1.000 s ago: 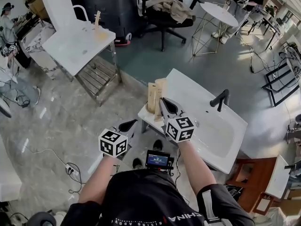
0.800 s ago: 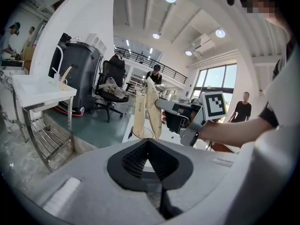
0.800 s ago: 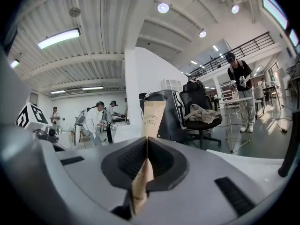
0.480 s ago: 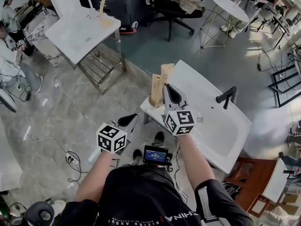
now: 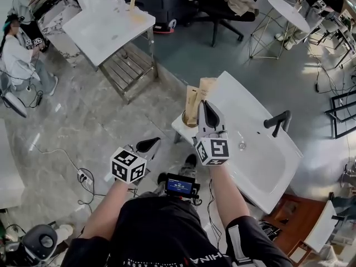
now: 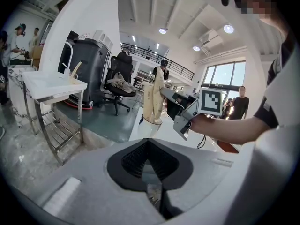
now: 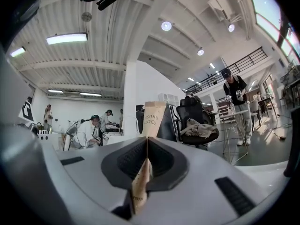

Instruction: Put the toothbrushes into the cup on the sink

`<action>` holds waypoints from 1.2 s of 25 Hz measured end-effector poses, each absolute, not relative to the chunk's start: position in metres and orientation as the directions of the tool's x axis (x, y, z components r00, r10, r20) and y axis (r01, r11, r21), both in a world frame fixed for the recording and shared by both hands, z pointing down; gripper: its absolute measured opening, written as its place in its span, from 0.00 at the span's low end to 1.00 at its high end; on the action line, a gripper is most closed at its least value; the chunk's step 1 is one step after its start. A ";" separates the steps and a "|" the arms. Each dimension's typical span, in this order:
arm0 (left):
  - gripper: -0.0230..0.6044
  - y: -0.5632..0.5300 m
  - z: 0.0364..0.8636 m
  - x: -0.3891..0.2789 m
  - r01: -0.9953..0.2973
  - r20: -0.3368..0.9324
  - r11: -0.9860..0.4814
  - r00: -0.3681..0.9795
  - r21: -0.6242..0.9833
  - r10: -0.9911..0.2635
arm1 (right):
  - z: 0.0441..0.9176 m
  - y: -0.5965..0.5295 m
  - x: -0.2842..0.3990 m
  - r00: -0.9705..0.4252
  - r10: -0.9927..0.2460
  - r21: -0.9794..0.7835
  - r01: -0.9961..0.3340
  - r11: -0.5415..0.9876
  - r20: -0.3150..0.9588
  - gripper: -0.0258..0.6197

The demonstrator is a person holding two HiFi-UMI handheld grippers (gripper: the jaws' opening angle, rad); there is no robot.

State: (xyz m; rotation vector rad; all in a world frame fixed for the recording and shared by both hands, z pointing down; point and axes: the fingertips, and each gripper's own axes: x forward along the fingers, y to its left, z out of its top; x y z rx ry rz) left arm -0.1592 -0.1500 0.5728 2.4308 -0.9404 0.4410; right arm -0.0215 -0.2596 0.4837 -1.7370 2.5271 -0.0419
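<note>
My right gripper view shows the right gripper (image 7: 146, 142) clamped on a boxed toothbrush (image 7: 153, 117). The head view adds the cup (image 5: 187, 121) just beside it on the sink (image 5: 261, 152). The left gripper (image 6: 148, 142) is closed and empty.

a boxed toothbrush (image 5: 191, 102) takes up part of the cup (image 5: 189, 120); the faucet (image 5: 278, 121) stands well apart

right tongs (image 7: 146, 140) clamped on paper-wrapped toothbrush (image 7: 153, 118), office chair (image 7: 197, 125) behind
</note>
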 end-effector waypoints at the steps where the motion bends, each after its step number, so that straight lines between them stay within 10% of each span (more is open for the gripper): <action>1: 0.05 -0.149 0.574 -0.160 -0.694 0.462 -0.642 0.709 0.326 -0.532 | 0.486 -0.259 -0.022 -0.354 -0.934 -0.060 -0.932 0.357 -0.048 0.07; 30: 0.05 -0.139 0.576 -0.139 -0.633 0.426 -0.688 0.764 0.354 -0.485 | 0.556 -0.215 -0.037 -0.428 -0.865 -0.006 -0.897 0.442 0.263 0.07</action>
